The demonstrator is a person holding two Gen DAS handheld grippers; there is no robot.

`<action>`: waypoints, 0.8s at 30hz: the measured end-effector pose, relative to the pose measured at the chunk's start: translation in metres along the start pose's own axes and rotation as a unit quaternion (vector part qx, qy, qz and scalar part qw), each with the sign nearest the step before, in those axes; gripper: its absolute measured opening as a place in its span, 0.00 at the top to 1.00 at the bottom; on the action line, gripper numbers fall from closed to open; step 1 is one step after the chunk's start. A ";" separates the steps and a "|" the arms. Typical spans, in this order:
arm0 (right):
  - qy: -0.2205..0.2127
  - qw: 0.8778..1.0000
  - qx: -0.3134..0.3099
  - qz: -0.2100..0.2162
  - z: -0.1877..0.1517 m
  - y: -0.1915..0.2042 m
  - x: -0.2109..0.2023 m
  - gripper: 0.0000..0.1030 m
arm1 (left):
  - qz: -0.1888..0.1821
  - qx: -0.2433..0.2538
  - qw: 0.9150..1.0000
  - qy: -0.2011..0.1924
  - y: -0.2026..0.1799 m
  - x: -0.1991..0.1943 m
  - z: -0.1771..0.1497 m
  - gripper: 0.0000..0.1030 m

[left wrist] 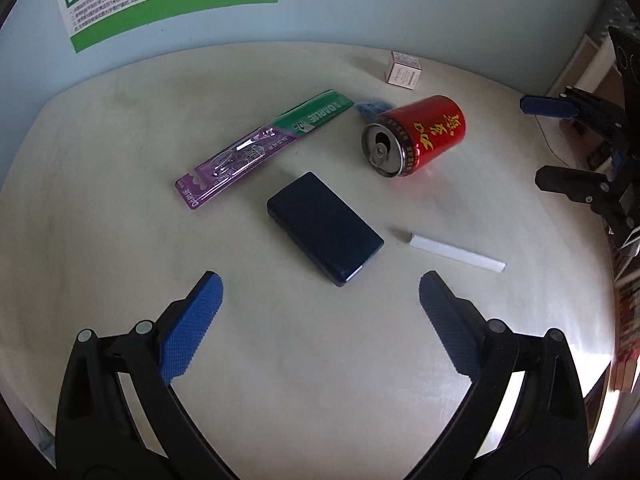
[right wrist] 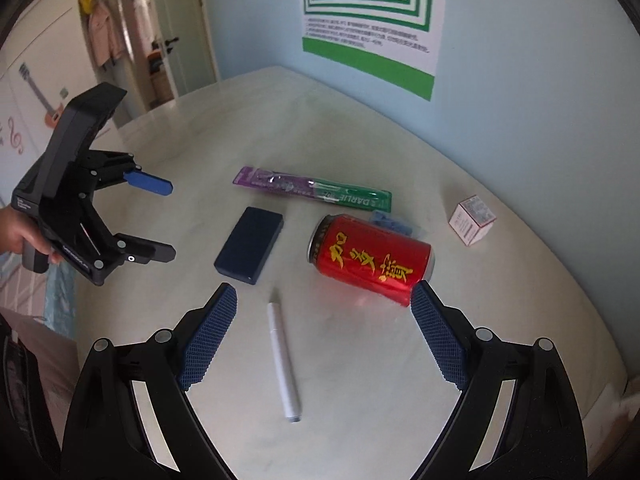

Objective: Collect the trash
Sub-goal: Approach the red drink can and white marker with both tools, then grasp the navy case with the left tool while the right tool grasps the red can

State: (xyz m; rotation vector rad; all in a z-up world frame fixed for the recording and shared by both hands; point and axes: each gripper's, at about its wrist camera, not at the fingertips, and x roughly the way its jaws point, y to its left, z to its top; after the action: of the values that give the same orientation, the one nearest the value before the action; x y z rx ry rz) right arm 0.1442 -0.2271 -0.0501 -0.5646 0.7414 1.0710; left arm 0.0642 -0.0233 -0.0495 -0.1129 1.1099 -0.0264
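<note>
Red can (right wrist: pixel 370 258) lies on its side mid-surface (right wrist: pixel 500 320), beside the dark case (right wrist: pixel 249 245), the white tube (right wrist: pixel 283 356) and the toothbrush pack (right wrist: pixel 312 189). Both hand-held grippers, right (right wrist: pixel 324 332) and left (left wrist: pixel 320 316), hang wide and empty, so this looks like the approach, and the next move calls for straddling one item squarely. A blue scrap (right wrist: pixel 390 222) behind the can is half hidden, and no bin shows.

Pale worktop (right wrist: pixel 400 360), light blue wall (right wrist: pixel 520 80), green and white poster (right wrist: pixel 368 8), open door (right wrist: pixel 160 40), guitar picture (right wrist: pixel 40 96)
</note>
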 end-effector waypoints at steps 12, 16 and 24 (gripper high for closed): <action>0.043 0.988 -0.128 0.070 0.020 -0.047 0.064 0.14 | 0.030 -0.074 0.996 0.029 -0.013 0.054 0.029 0.07; 0.056 0.980 -0.172 0.083 0.019 -0.050 0.083 0.14 | 0.045 -0.085 0.995 0.035 -0.014 0.069 0.032 0.07; 0.059 0.964 -0.238 0.107 0.011 -0.043 0.106 0.19 | 0.047 -0.076 0.995 0.042 -0.011 0.083 0.026 0.28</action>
State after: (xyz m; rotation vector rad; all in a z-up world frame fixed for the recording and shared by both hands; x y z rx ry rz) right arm 0.2166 -0.1754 -0.1222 -0.9819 0.6571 1.4409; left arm 0.1249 -0.0387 -0.1113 -0.1976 1.2005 0.1395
